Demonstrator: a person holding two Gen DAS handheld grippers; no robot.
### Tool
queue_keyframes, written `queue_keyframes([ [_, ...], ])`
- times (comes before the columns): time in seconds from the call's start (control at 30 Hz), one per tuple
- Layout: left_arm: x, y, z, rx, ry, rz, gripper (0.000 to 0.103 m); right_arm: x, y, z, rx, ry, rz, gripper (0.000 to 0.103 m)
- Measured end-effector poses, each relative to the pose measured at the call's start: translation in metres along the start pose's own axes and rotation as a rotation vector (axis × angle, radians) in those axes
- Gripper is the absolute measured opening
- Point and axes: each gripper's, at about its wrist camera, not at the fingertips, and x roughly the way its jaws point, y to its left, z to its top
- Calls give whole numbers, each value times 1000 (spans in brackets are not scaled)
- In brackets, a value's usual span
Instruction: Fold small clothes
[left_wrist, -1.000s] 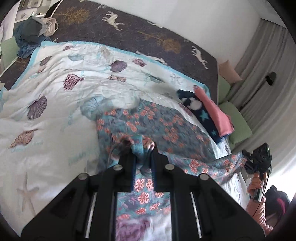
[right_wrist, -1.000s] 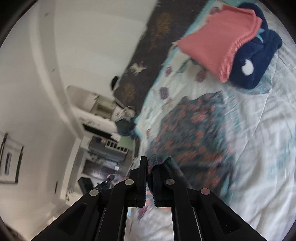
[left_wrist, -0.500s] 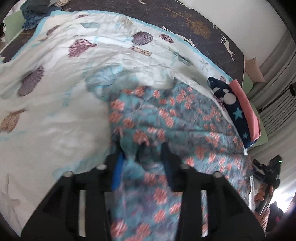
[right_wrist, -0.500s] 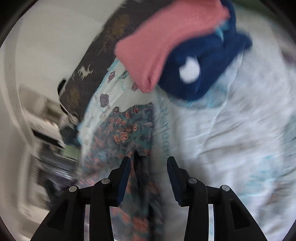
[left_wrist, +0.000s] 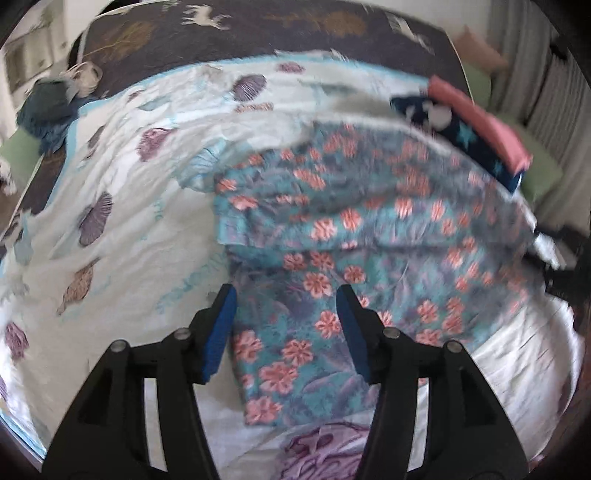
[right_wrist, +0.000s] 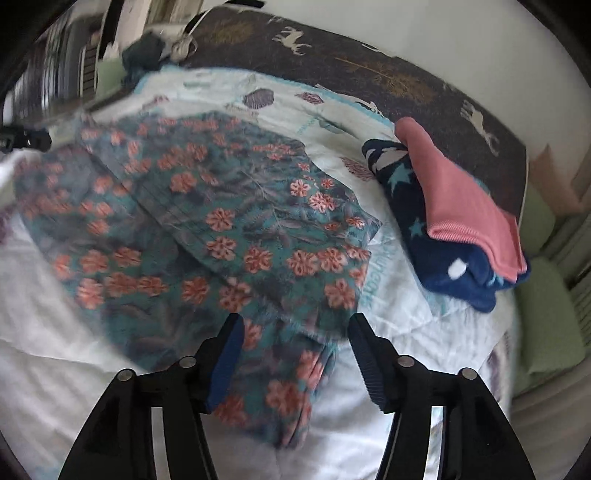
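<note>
Both claws, left (left_wrist: 286, 325) and right (right_wrist: 293, 350), just spreading, unpinched, over floral garment (left_wrist: 351, 258), long axis running between them.

No legible text, labels or numbers.

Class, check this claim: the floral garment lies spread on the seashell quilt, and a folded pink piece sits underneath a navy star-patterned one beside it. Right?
Not quite. In the right wrist view the pink piece lies on top of the navy star-patterned one, not underneath. The floral garment does lie on the seashell quilt.
</note>
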Motion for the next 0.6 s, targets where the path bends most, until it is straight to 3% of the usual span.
queue_keyframes([
  [0.1, 20, -1, 12, -1, 19, -8, 57, 15, 6, 6, -64, -15, -40, 66],
  [0.17, 37, 3, 34, -16, 10, 20, 57, 22, -4, 16, -39, -33, -42, 67],
  [0.23, 50, 8, 55, -57, -7, 55, 57, 27, -27, 33, 64, -73, -72, 67],
  [0.3, 56, 22, 78, -150, -42, 67, 57, 35, -64, 52, 245, -88, -111, 67],
  [0.4, 39, 36, 90, -254, -127, 34, 57, 38, -115, 55, 543, -78, -7, 67],
  [0.43, 32, 37, 89, -261, -157, 20, 58, 36, -123, 51, 589, -85, 24, 69],
  [0.5, 17, 44, 80, -263, -195, 15, 66, 34, -130, 42, 613, -81, 43, 69],
  [0.6, 17, 59, 68, -281, -167, 6, 68, 35, -128, 25, 613, -49, 129, 69],
])
